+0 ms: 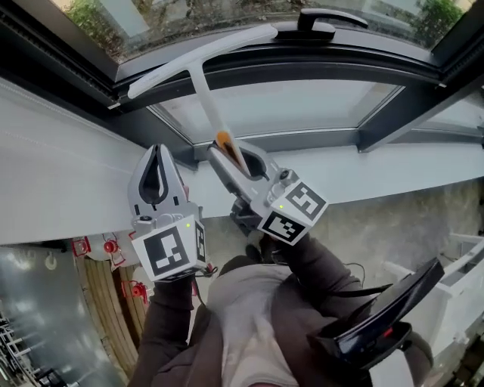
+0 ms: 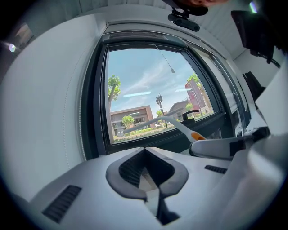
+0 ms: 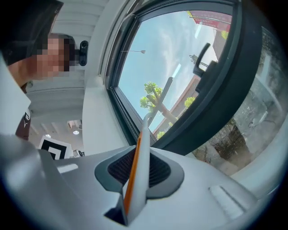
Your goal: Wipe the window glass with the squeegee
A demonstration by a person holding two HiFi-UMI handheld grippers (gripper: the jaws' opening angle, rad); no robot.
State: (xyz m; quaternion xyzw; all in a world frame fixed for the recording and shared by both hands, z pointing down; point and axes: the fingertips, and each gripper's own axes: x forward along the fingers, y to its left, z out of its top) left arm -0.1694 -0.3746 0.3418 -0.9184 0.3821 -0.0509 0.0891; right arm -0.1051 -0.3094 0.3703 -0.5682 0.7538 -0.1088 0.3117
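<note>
At the centre of the head view, our right gripper is clamped on the orange-collared grip of the squeegee, the jaws pinched onto it from both sides. The right gripper view shows the white handle standing up between them and running on toward the pane. We hold it at the very end so the long white blade can reach far up the frame, where it lies slantwise across the upper left of the head view. In the left gripper view the blade sits low against the window glass, just above the bottom rail. It looks to be touching the pane, though we cannot be sure of contact from here.

Our left gripper is beside the right one, lower left of centre, with its jaws drawn together and nothing in them. We judge it is simply kept out of the stroke's way.

The glass is set in a dark frame with a black window handle at the top right of the head view. A plain white wall fills the left of the left gripper view. Through the pane we see blue sky, trees and low buildings
</note>
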